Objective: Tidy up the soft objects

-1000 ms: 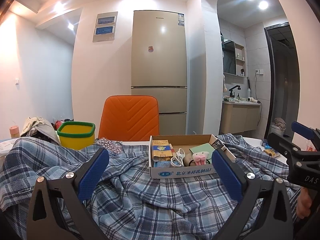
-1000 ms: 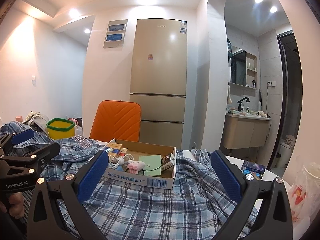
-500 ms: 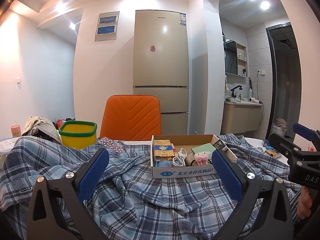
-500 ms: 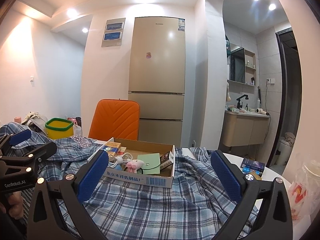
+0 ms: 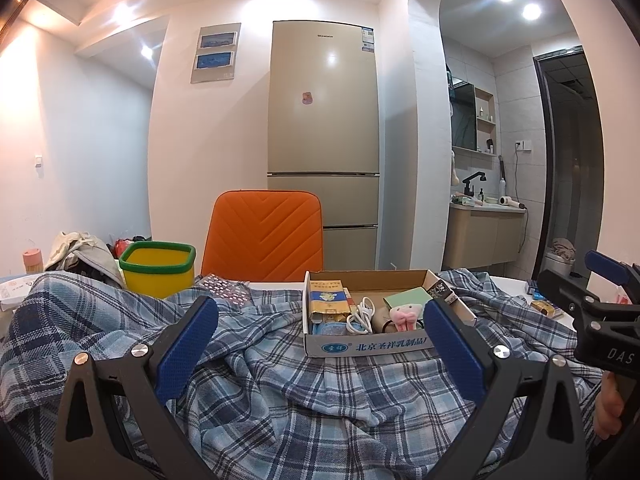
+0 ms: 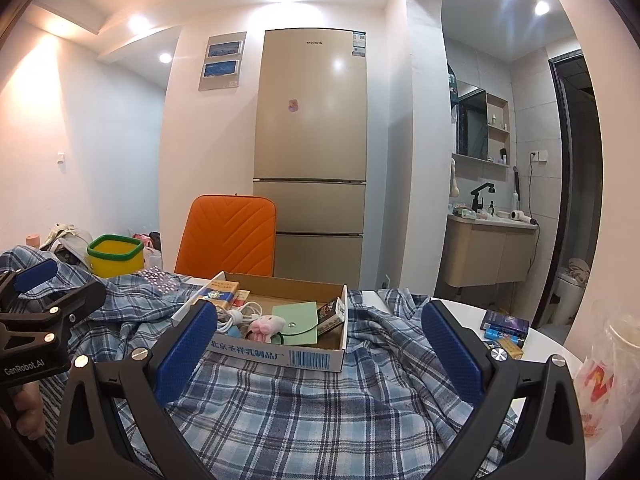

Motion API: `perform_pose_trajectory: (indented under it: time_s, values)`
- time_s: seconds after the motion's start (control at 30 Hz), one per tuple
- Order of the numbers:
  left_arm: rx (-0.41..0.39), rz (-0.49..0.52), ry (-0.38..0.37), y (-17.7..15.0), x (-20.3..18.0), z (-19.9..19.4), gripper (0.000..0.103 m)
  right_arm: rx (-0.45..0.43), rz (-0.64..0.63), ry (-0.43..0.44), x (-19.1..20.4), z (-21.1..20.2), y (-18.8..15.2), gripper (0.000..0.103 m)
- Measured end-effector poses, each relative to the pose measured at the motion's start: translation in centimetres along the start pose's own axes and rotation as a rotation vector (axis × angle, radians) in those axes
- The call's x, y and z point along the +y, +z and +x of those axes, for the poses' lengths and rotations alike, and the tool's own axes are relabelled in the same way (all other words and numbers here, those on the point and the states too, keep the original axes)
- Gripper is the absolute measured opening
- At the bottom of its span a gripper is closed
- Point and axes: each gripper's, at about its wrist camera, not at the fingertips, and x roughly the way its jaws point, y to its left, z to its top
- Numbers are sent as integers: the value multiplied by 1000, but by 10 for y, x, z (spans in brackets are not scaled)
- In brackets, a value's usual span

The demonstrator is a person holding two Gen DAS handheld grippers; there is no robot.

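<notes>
We held both grippers spread and empty: left gripper (image 5: 320, 344), right gripper (image 6: 320, 344). The plaid shirt (image 5: 304, 400) lay crumpled directly beneath and ahead, roughly equally near both, under the cardboard box (image 6: 280, 356).

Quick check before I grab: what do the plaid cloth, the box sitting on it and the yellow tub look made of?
Plaid cloth: soft woven fabric, probably cotton flannel; it folds and rumples.
Box: printed cardboard, brown inside, with a barcode in the right wrist view.
Yellow tub: looks like smooth moulded plastic with a green rim.
</notes>
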Motion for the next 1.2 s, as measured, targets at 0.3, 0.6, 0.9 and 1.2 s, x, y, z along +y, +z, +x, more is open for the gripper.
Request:
perform_pose_trajectory:
  time_s: [0.3, 0.6, 0.9, 1.2]
  values:
    - [-4, 4, -2, 1, -1, -2, 102, 8, 2, -3, -1, 1, -1, 103]
    - [-7, 7, -1, 2, -2, -2, 102, 9, 3, -2, -1, 1, -1, 103]
    - [-6, 8, 1, 2, -3, -3, 102, 14, 6, -3, -1, 2, -2, 103]
    - [-5, 7, 1, 2, -3, -3, 102, 14, 5, -3, -1, 1, -2, 103]
